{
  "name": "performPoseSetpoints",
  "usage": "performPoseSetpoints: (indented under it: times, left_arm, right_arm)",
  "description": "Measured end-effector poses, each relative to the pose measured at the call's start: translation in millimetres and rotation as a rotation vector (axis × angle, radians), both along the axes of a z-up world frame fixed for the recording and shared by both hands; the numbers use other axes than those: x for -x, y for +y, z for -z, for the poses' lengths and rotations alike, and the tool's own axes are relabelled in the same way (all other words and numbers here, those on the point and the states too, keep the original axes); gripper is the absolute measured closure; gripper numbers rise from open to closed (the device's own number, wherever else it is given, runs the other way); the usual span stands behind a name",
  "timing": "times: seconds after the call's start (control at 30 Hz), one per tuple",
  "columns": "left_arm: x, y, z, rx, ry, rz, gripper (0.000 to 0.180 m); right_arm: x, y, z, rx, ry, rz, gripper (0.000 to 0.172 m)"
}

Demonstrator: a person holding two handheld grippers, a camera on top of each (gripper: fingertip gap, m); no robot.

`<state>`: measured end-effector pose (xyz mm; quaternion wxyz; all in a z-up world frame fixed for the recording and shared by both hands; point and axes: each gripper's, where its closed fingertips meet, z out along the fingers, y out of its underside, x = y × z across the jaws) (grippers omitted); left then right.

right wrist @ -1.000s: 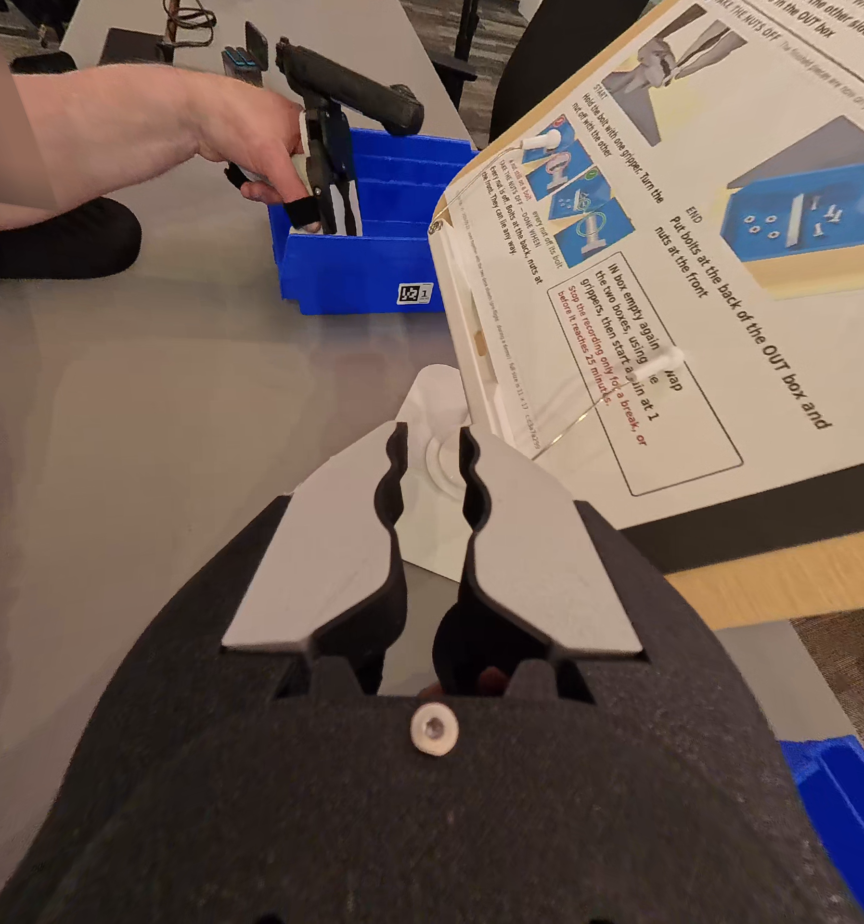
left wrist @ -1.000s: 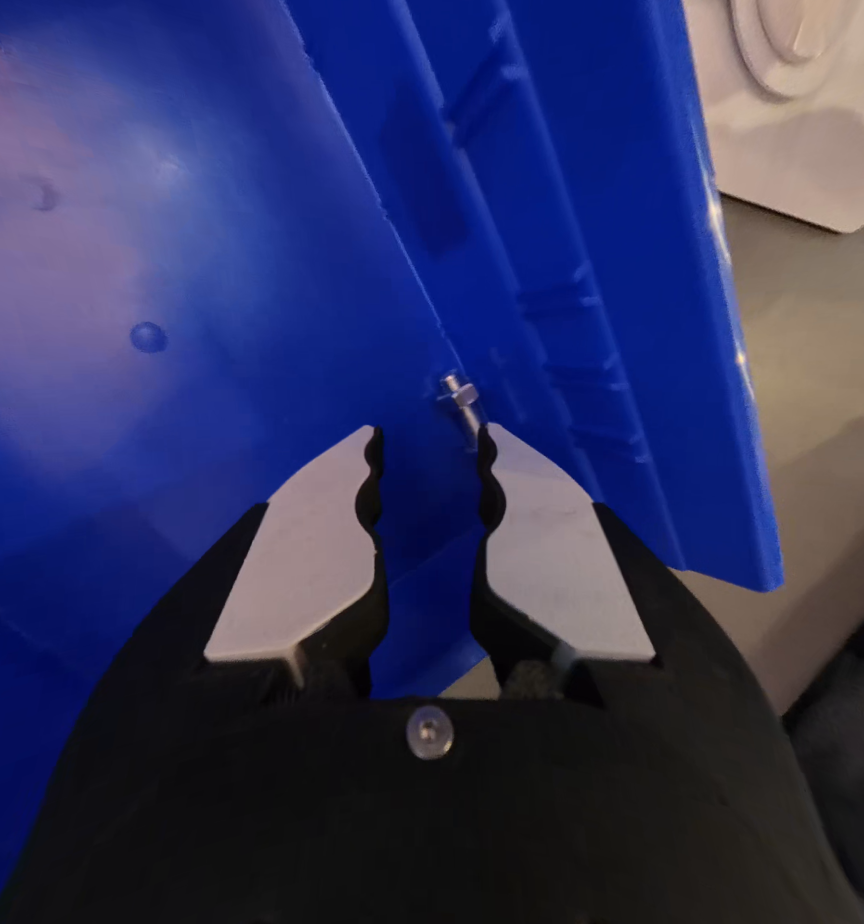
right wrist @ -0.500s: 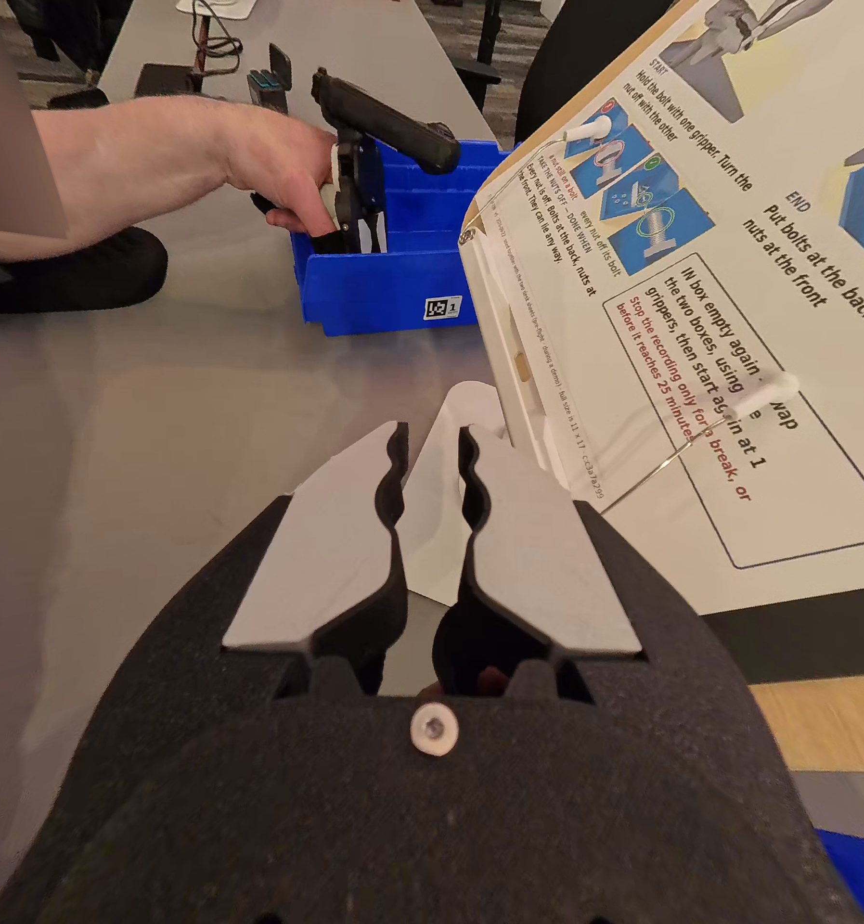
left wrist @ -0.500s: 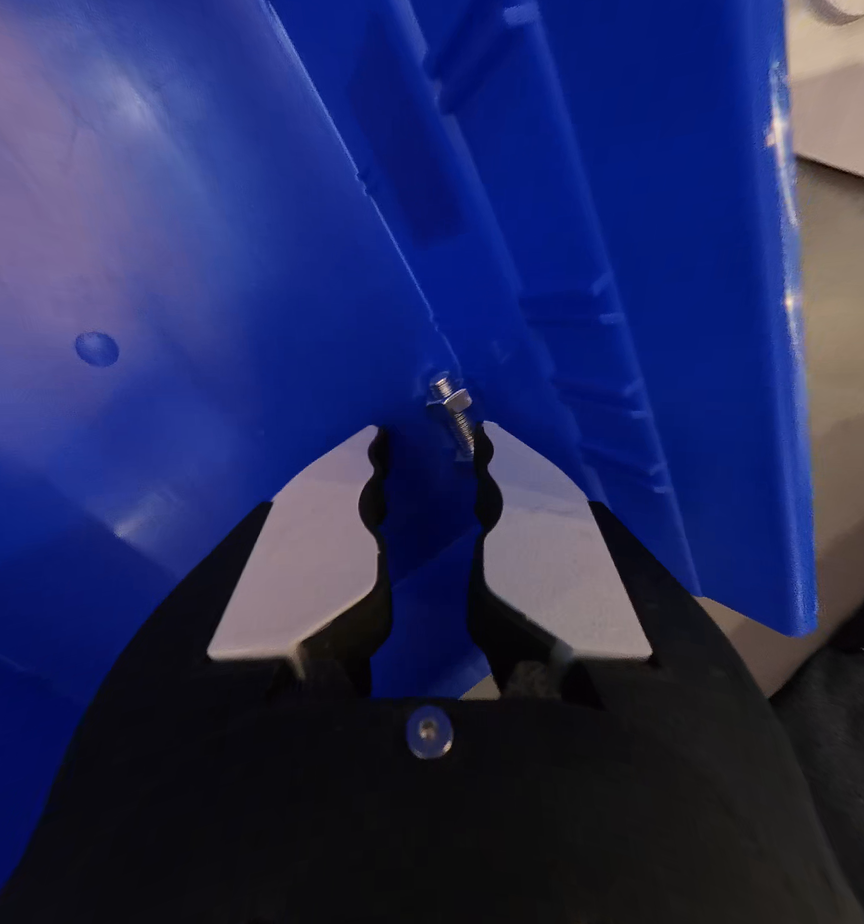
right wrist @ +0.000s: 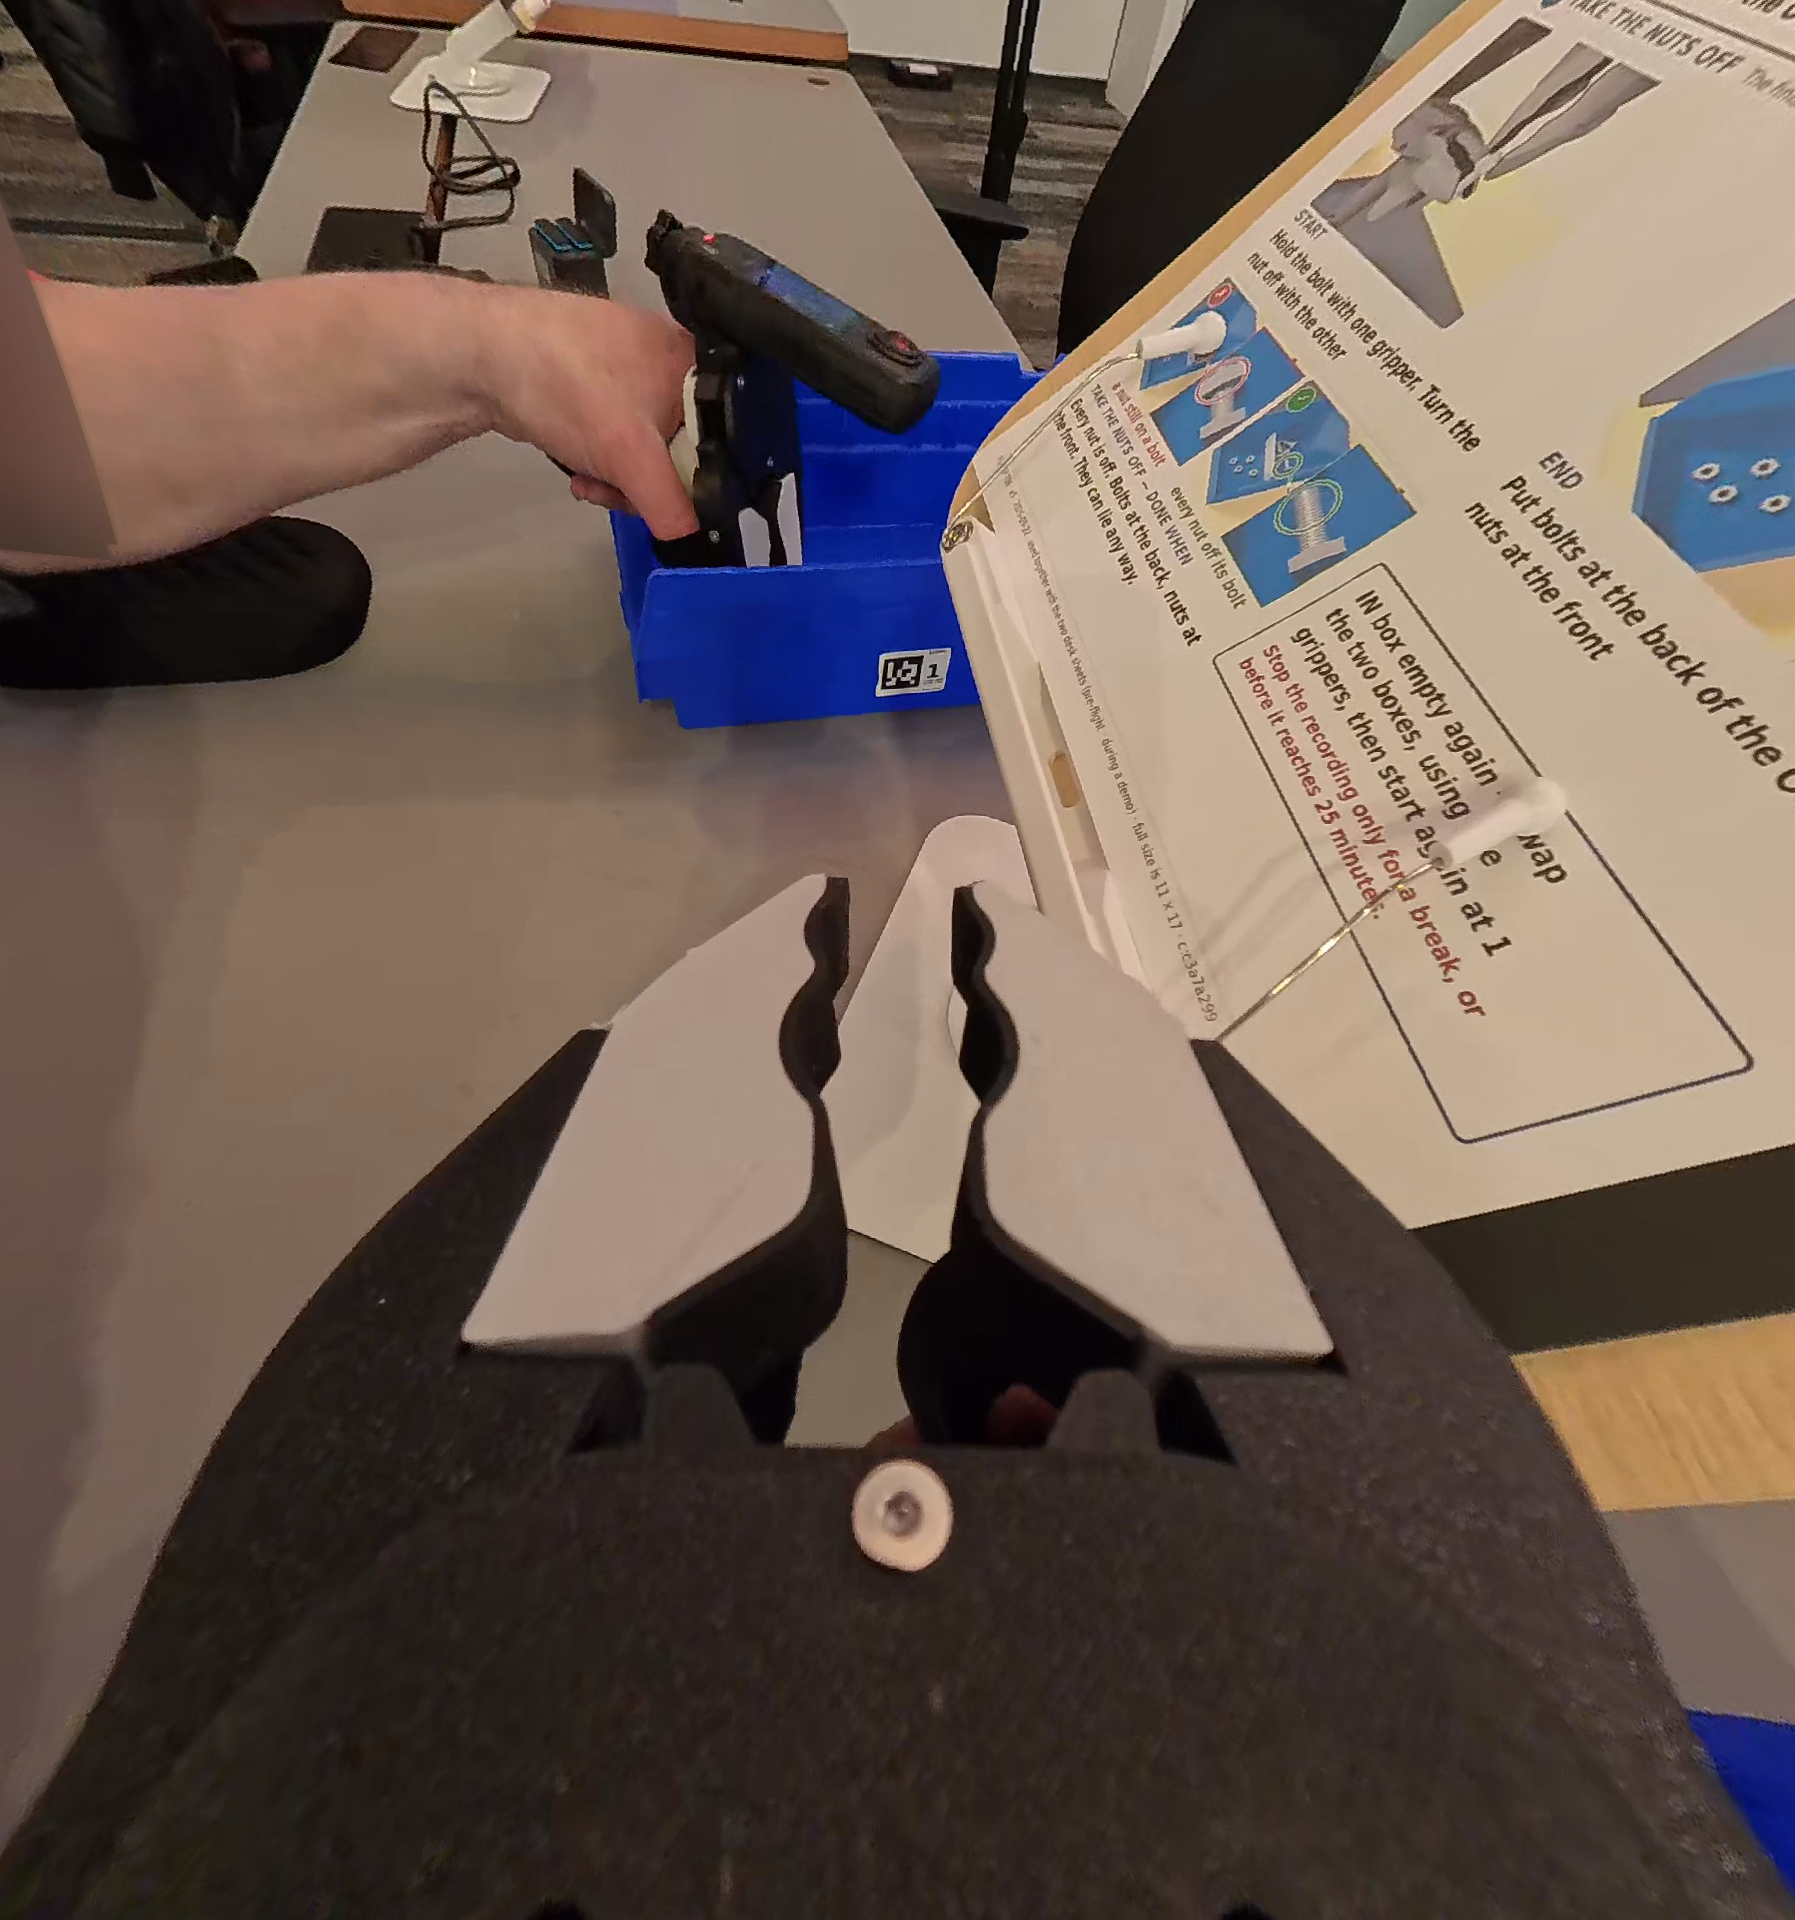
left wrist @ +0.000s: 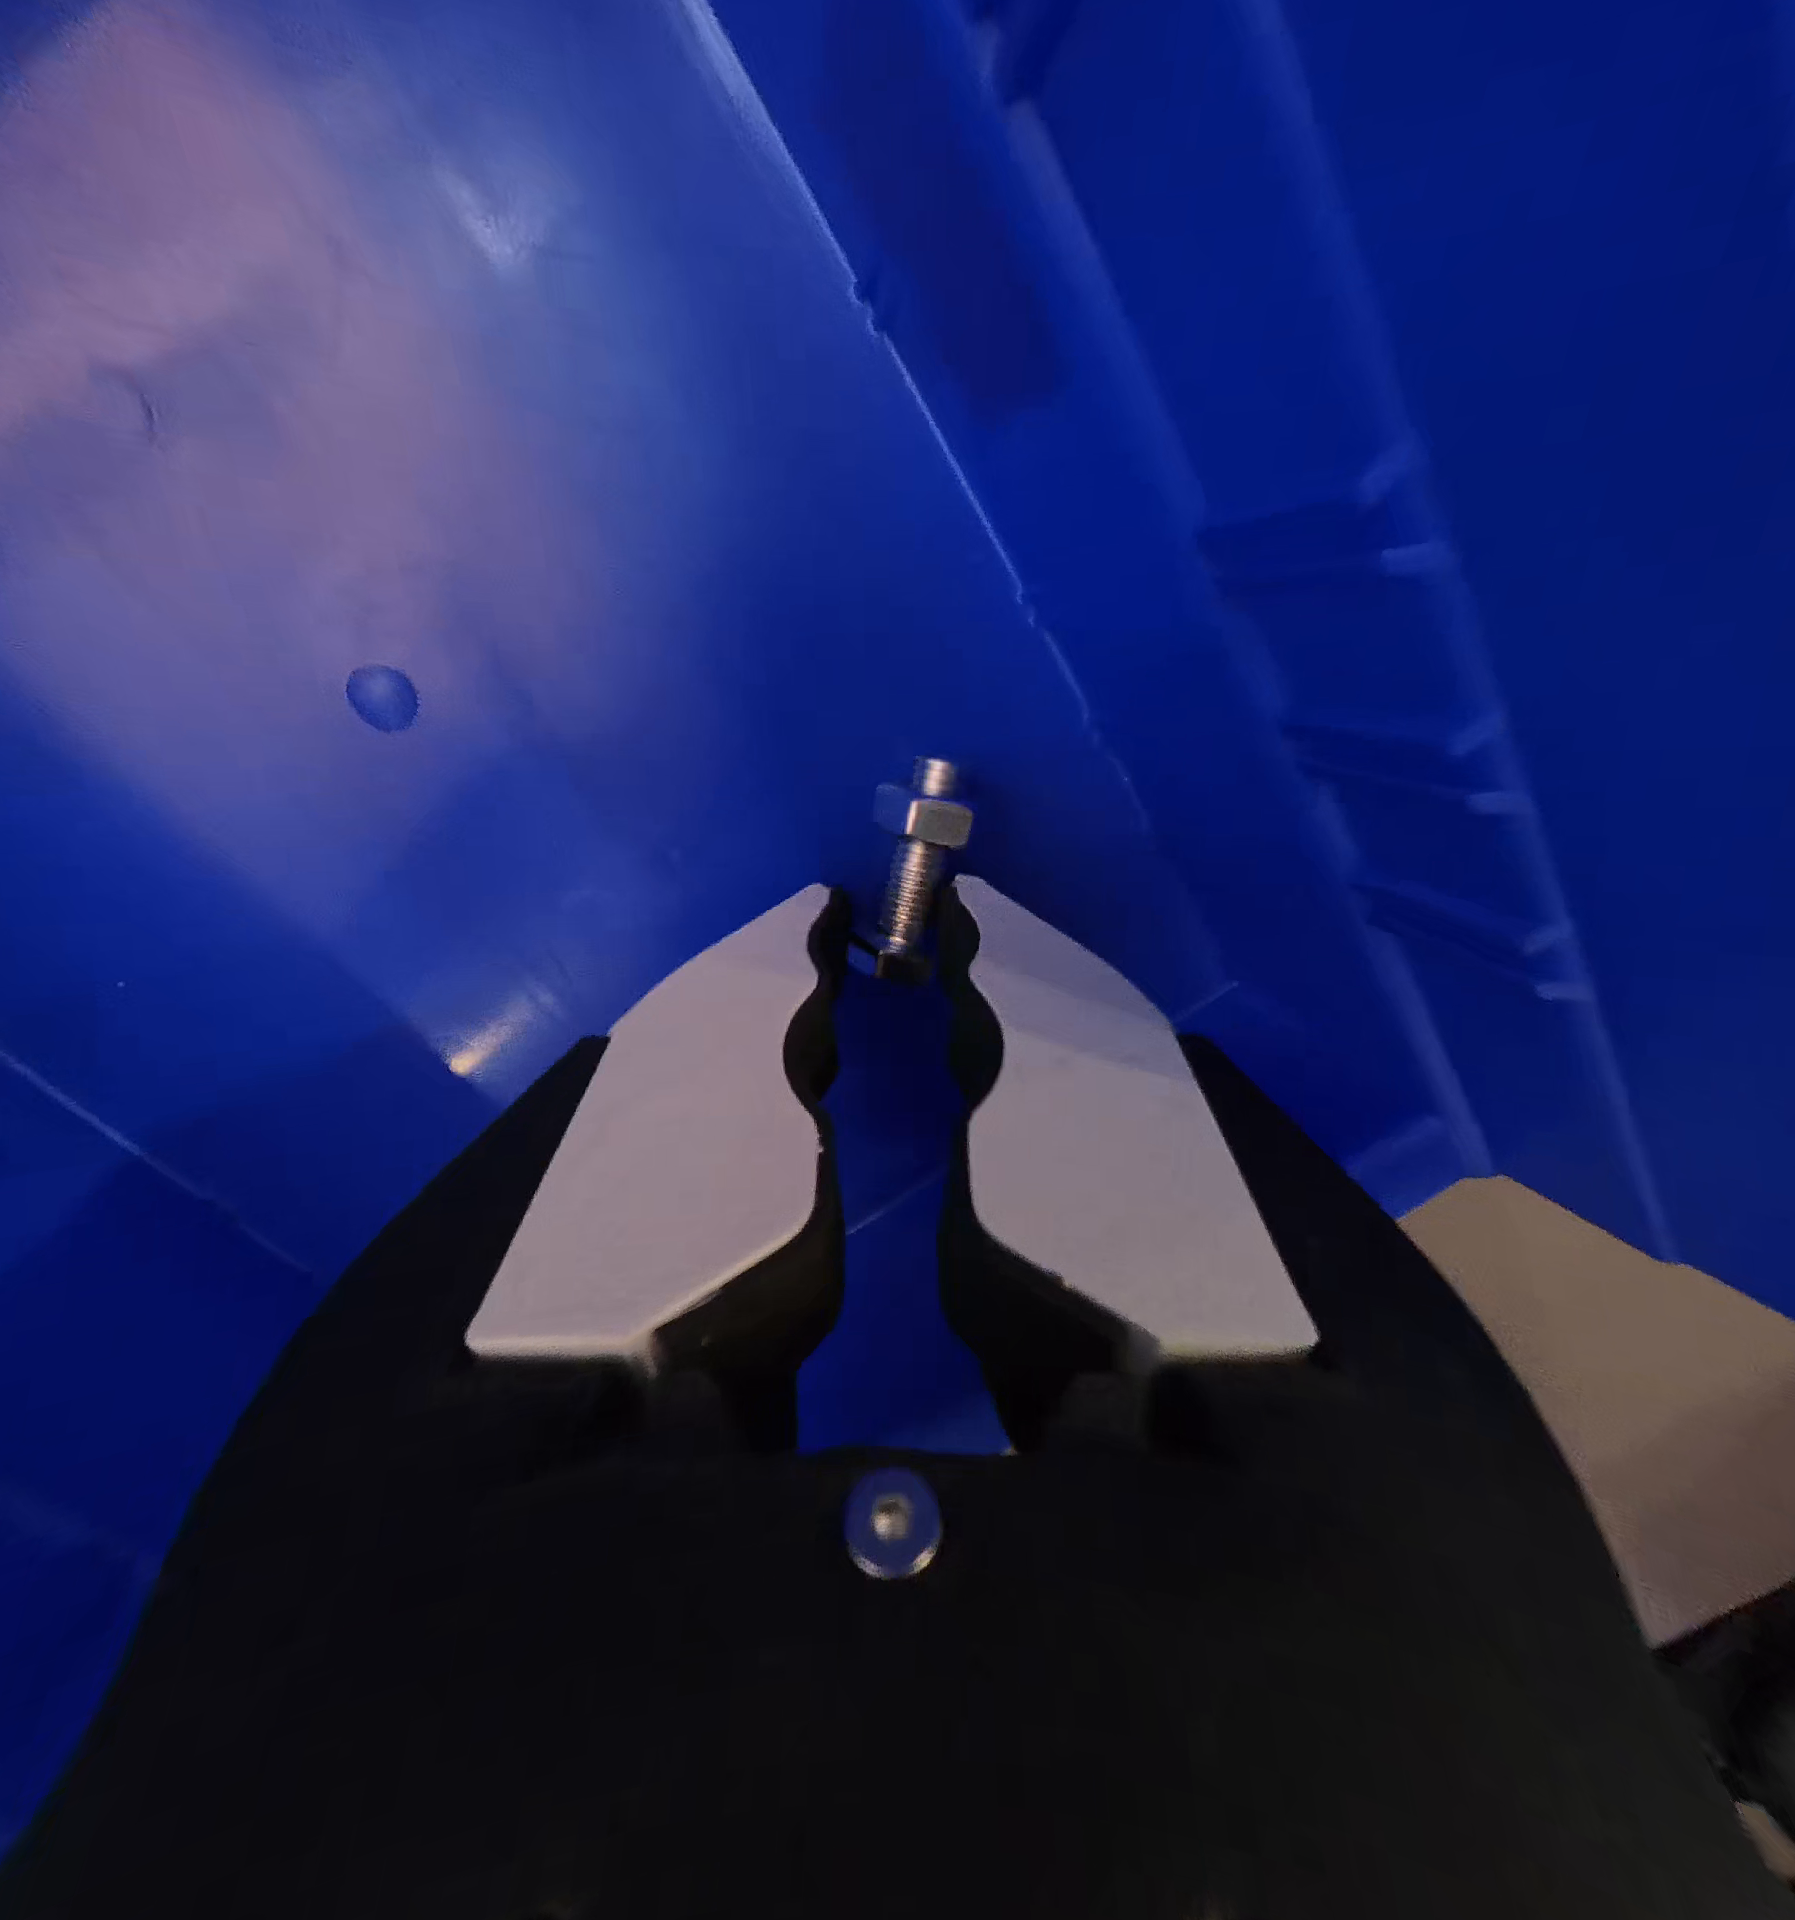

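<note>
While the left gripper (left wrist: 893, 930) dips into the blue bin (left wrist: 560, 416), jaws clamping a bolt (left wrist: 908, 894), right gripper (right wrist: 898, 904) level, slightly parted, bare.

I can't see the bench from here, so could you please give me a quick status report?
Left gripper shut on bolt head, nut on the shank, inside blue bin. Right gripper open, holding nothing, over grey table. White stand base just ahead.

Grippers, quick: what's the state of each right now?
Left gripper: closed on the head of a silver bolt inside the blue bin.
Right gripper: open, holding nothing, above the grey table.
</note>
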<state>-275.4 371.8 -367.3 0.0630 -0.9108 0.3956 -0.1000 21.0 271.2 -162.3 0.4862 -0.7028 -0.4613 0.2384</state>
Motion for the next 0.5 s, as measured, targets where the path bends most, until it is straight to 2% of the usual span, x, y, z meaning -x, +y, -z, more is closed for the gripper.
performPoseSetpoints:
  times: [0.1, 0.23, 0.37, 0.43, 0.5]
  left_arm:
    - [2.5, 7.5, -7.0, -0.098, -0.009, -0.006, 0.171]
    - [-5.1, 9.3, -43.9, -0.217, -0.178, -0.039, 0.171]
    - [-25.6, -4.1, -112.5, -0.408, -0.376, 0.002, 0.172]
    - [-48.5, -25.2, -158.9, -0.491, -0.558, 0.084, 0.172]
    - [-71.5, -43.2, -191.3, -0.531, -0.673, 0.107, 0.172]
  right_arm:
    - [2.6, -2.8, -2.7, 0.000, 0.015, -0.014, 0.153]
    - [11.5, -9.3, -4.8, -0.010, 0.017, -0.047, 0.153]
    - [26.7, -20.5, -14.0, -0.022, 0.064, -0.094, 0.152]
    - [35.7, -25.9, -17.0, -0.030, 0.080, -0.118, 0.149]
    - [44.4, -29.7, -24.9, -0.050, 0.135, -0.129, 0.145]
